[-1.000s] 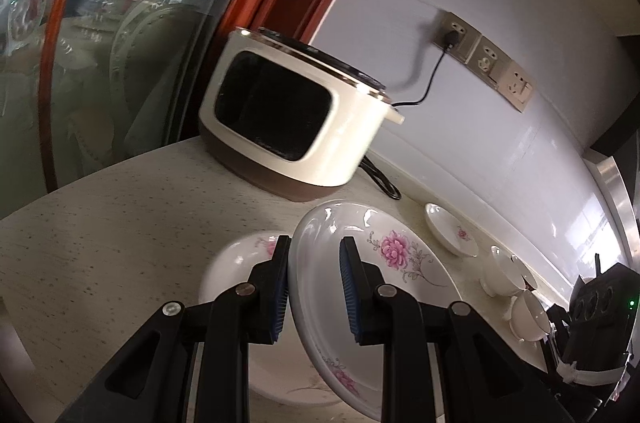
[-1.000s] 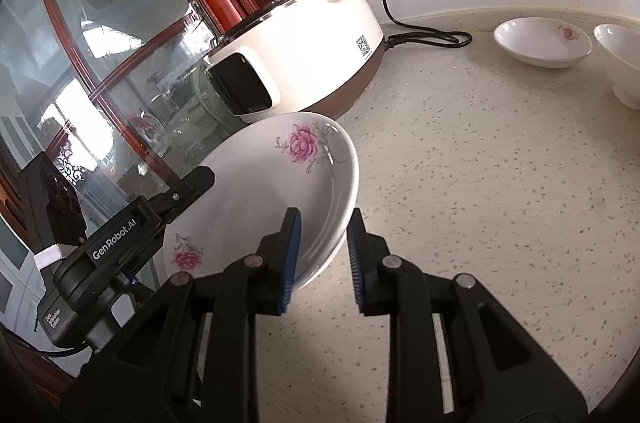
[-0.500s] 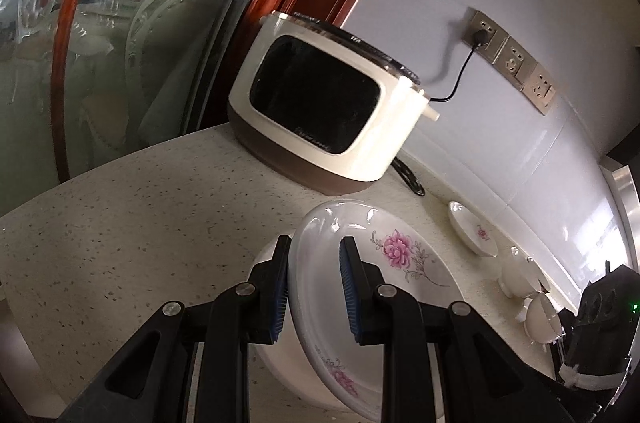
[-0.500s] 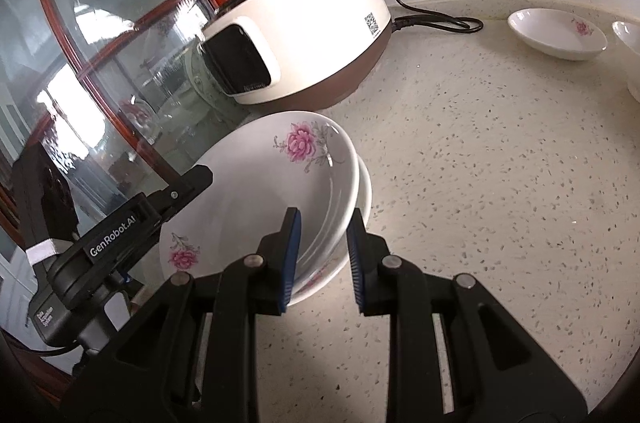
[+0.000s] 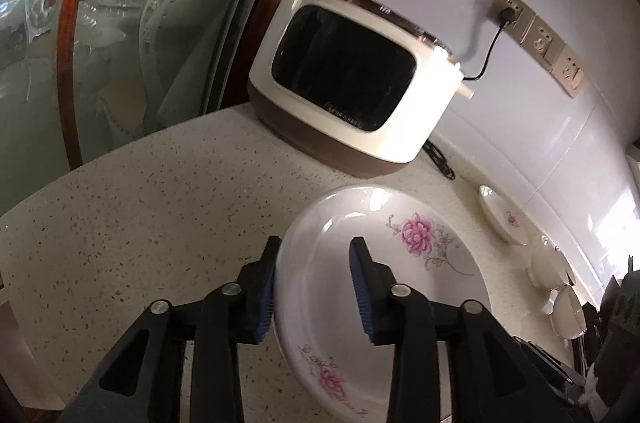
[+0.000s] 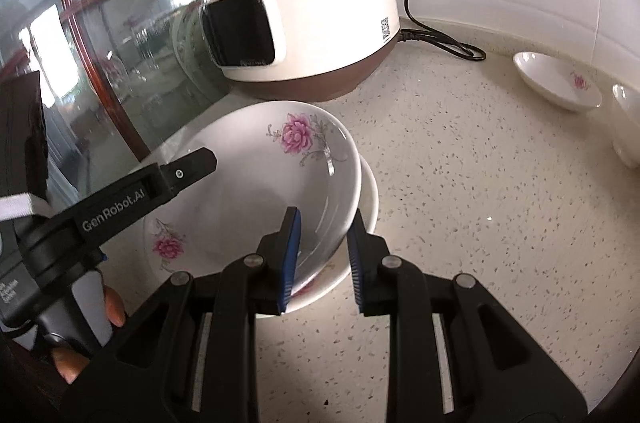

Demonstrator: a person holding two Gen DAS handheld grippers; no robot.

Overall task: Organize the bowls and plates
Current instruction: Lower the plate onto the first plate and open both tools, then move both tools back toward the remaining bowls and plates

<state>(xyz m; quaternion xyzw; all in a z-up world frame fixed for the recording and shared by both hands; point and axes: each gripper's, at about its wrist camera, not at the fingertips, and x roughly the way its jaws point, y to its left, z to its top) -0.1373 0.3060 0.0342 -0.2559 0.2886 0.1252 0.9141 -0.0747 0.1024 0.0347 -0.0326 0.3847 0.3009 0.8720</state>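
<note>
A white deep plate with pink flowers (image 6: 256, 179) rests nested on a second like plate (image 6: 370, 199) on the speckled counter. It also shows in the left wrist view (image 5: 400, 263). My left gripper (image 5: 314, 287) straddles its near rim, jaws opened apart; it shows in the right wrist view as a black finger (image 6: 188, 171) over the plate. My right gripper (image 6: 322, 255) straddles the plate's right rim, jaws slightly apart.
A cream rice cooker (image 5: 352, 79) (image 6: 304, 27) stands behind the plates, its cord running to a wall socket (image 5: 508, 11). A small flowered dish (image 6: 556, 85) (image 5: 502, 219) and white cups (image 5: 560, 287) sit to the right. A glass cabinet door (image 5: 120, 43) is at left.
The plate came down and now sits inside the lower plate. Both grippers' jaws have widened around its rim. The left camera moved nearer to the cooker.
</note>
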